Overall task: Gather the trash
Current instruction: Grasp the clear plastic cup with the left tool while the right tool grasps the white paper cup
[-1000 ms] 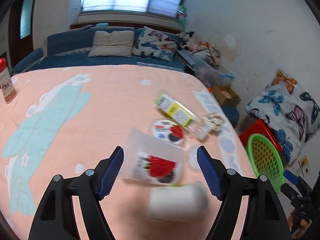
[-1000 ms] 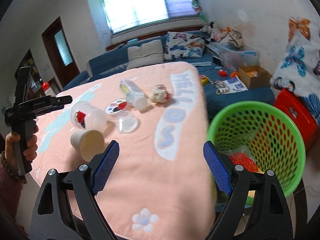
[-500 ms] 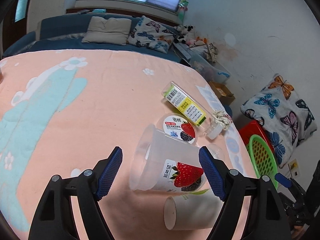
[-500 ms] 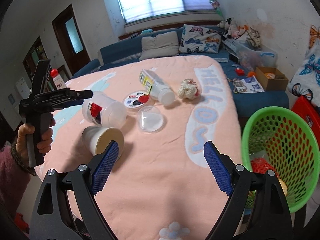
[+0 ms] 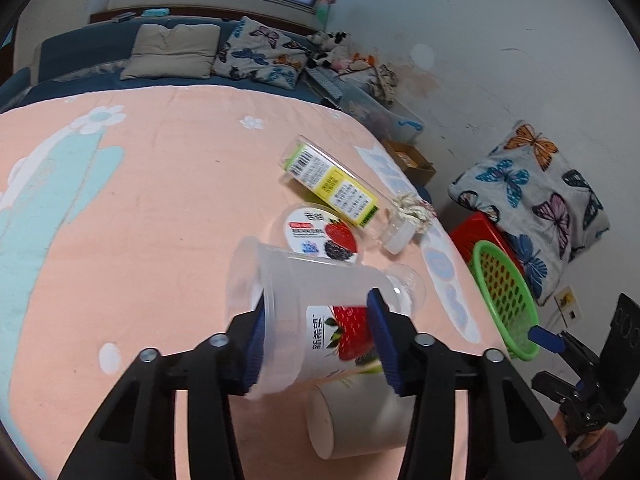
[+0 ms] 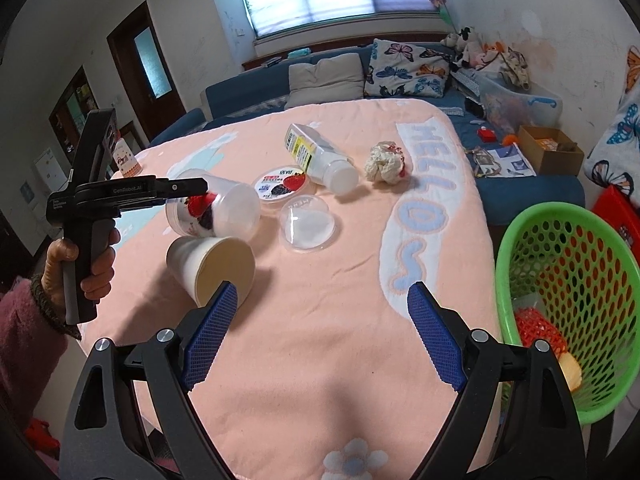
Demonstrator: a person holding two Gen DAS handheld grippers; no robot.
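Clamping the empty yogurt tub point(image 5: 316, 320), left hand-held gripper point(image 5: 320, 344); right hand-held gripper point(image 6: 320, 336) wide beside part-filled basket point(image 6: 508, 240).

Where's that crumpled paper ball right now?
In the right wrist view, the paper ball lies on the pink blanket, right of the bottle.

Pink blanket point(image 6: 320, 320); scattered cups, bottle point(image 6: 320, 156)

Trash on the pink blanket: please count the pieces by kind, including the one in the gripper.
Cups: 2, yogurt cup in left gripper, paper cup
Lids: 2, printed lid, clear lid
Bottles: 1, plastic bottle
Crumpled paper: 1, paper wad
Total: 6
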